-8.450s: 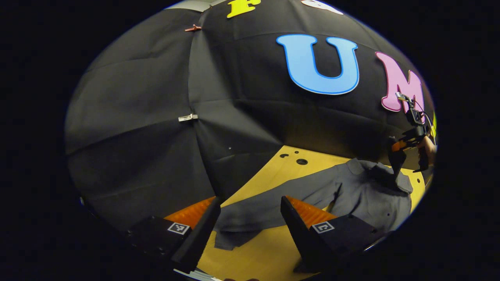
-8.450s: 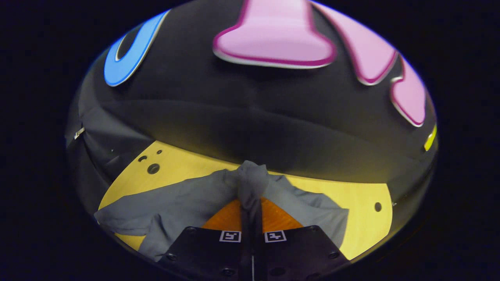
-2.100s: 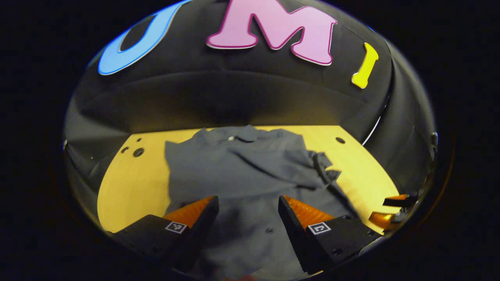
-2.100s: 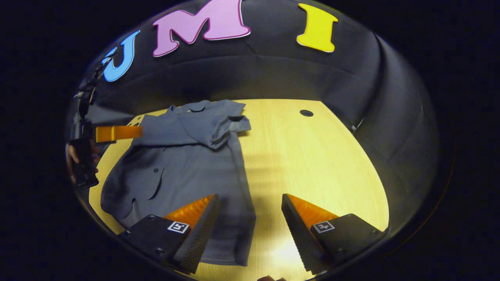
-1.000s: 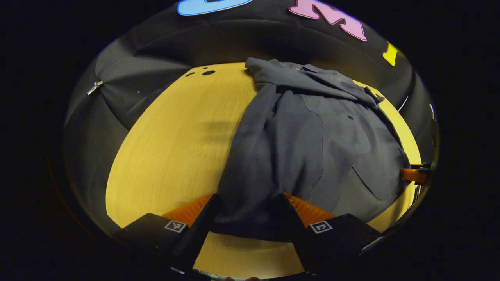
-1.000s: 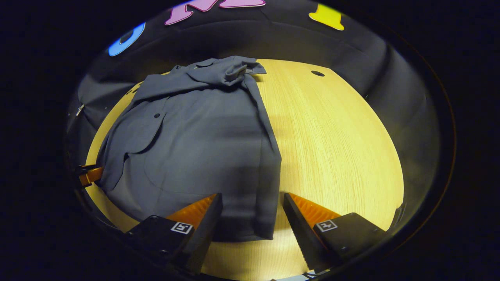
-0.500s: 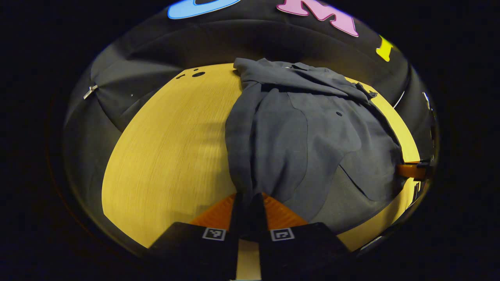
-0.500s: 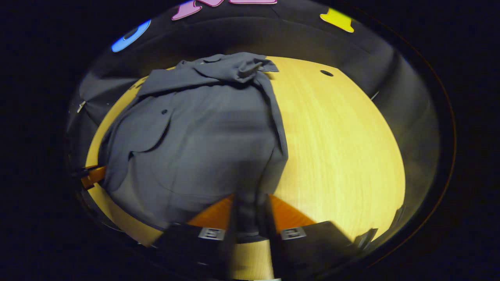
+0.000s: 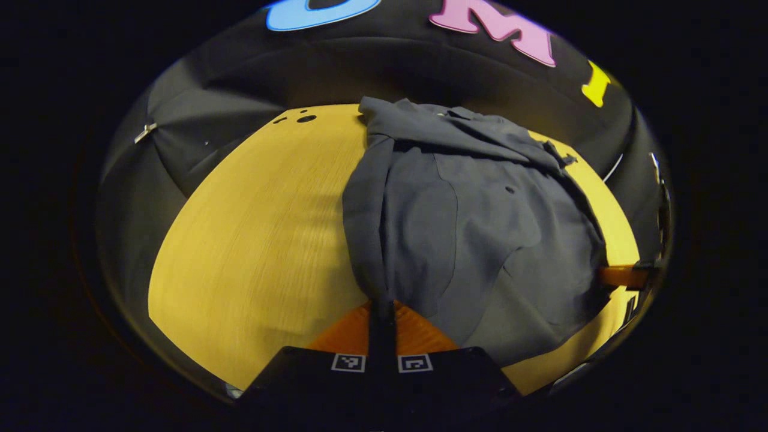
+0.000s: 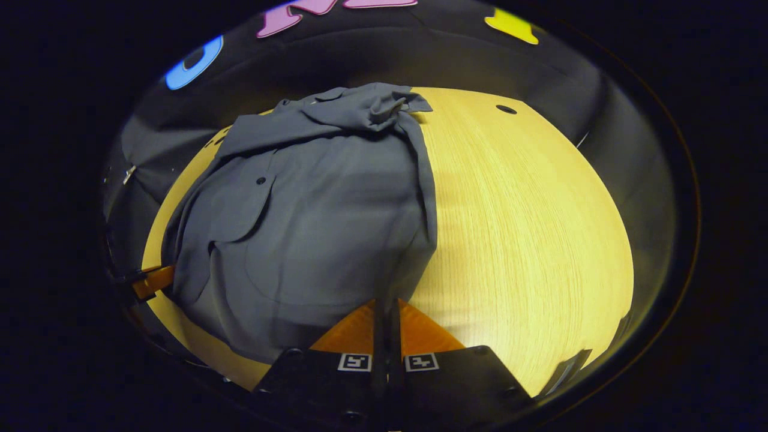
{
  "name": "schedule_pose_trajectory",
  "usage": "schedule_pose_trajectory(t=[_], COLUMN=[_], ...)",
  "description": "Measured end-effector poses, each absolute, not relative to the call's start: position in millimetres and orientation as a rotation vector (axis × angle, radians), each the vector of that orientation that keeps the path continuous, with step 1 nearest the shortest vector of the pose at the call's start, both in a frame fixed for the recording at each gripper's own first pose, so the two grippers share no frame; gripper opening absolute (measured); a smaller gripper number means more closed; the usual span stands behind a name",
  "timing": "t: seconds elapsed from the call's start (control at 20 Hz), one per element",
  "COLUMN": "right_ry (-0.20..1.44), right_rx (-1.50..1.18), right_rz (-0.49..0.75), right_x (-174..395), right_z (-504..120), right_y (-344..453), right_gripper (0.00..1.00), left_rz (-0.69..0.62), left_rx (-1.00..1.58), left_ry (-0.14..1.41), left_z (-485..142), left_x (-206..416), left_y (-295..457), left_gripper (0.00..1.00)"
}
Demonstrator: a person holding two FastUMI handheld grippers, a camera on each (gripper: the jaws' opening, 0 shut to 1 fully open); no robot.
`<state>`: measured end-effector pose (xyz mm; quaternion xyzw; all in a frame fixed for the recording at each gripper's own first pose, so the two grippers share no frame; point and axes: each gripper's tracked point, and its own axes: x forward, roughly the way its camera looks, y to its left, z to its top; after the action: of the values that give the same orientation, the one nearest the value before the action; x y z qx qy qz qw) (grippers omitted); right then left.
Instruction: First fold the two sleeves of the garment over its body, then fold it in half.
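Your yellow wooden table point(image 9: 252, 240) fills most of both views, with the grey garment point(image 9: 480, 204) spread over it, collar end toward the far wall and both sleeves point(image 10: 366, 111) already lying bunched across the body near the collar. In the left gripper view, your left gripper point(image 9: 382, 306) has its fingers pressed together on the hem corner nearest you, pinching the fabric. In the right gripper view, your right gripper point(image 10: 386, 306) likewise pinches the other near hem corner, fingers closed on the cloth. A small dark button point(image 10: 260, 180) shows on the chest, and small holes point(image 9: 306, 119) mark the far tabletop.
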<state>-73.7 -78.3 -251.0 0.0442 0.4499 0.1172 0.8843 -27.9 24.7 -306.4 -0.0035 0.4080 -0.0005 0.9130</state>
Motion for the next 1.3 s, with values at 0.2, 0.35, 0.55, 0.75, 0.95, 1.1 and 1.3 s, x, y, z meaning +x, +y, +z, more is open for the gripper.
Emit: schedule_pose_trajectory(t=[0.2,0.35,0.55,0.75,0.95,1.1,1.3], right_ry=[0.868,0.801,0.72,0.658,0.591,0.548,0.492], right_rx=[0.08,0.089,0.11,0.138,0.152,0.158,0.155], right_rz=[0.269,0.287,0.3,0.304,0.304,0.313,0.327], right_x=[-56.7,-33.3,5.5,44.8,83.0,111.8,157.0], right_z=[-228.5,-202.8,-170.2,-144.4,-120.2,-100.9,-79.2], right_y=[-73.7,-65.0,-56.7,-51.4,-48.6,-43.6,-30.3], right_gripper=[0.05,0.05,0.05,0.06,0.05,0.05,0.05], left_rz=[-0.009,-0.011,-0.025,-0.045,-0.051,-0.049,-0.053], left_rx=[-0.066,-0.105,-0.134,-0.148,-0.151,-0.163,-0.164], left_ry=[0.785,0.739,0.669,0.6,0.533,0.484,0.416], left_z=[-276.6,-250.3,-213.9,-176.3,-146.4,-129.1,-106.5], left_x=[-16.9,-3.5,23.9,56.1,90.8,124.6,176.9], left_y=[16.0,9.8,-1.2,-14.0,-21.4,-25.7,-29.7], left_gripper=[0.05,0.05,0.05,0.05,0.02,0.05,0.05])
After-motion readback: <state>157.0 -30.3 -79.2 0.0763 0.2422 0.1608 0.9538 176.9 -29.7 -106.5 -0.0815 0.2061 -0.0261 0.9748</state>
